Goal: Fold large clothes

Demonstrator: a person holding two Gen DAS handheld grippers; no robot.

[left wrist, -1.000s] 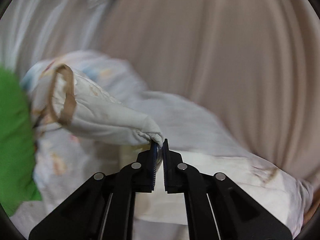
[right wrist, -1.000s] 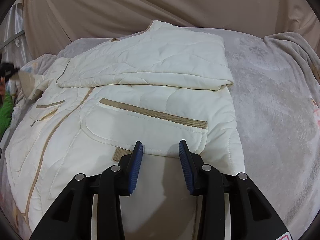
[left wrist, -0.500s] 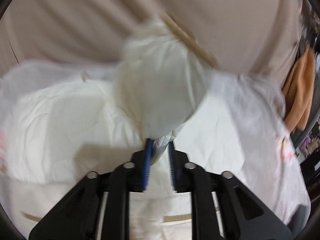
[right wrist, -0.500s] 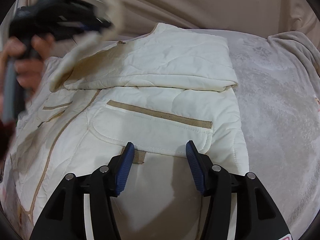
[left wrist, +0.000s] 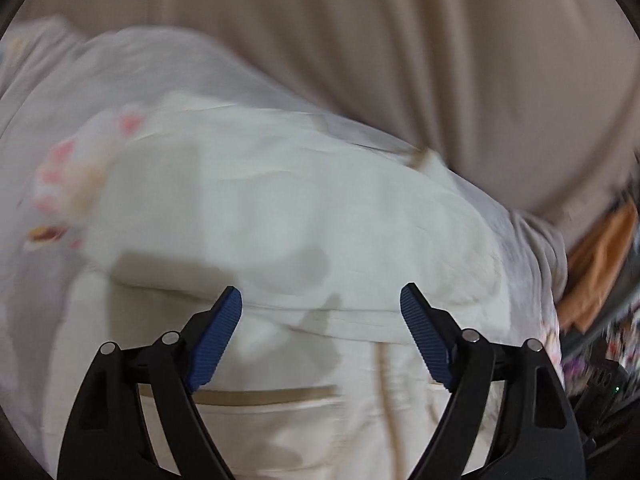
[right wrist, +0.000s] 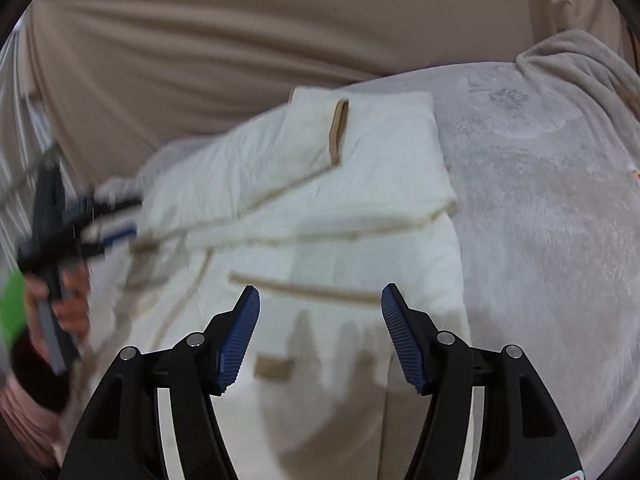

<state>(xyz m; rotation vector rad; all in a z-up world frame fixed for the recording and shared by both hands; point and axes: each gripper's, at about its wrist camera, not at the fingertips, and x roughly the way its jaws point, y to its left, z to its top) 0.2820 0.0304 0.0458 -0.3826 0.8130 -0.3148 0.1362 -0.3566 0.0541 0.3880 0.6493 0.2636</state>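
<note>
Presently, cream quilted jacket (right wrist: 320,208) on grey blanket (right wrist: 540,200), sleeves folded across at 12 o'clock; left gripper (left wrist: 320,308) and right gripper (right wrist: 320,304) both spread, empty; next likely: regrasp hem.

Beige curtain (right wrist: 208,64) across bg; grey fleece blanket (right wrist: 540,208) on bed, orange cloth (left wrist: 600,256) at R

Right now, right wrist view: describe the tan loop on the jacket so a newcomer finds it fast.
Start at the cream jacket spread on the grey blanket. Go to its far end, where a sleeve lies folded across the top. The loop is the short upright tan strip at that sleeve's end; the other tan trims run sideways, nearer the camera.
</note>
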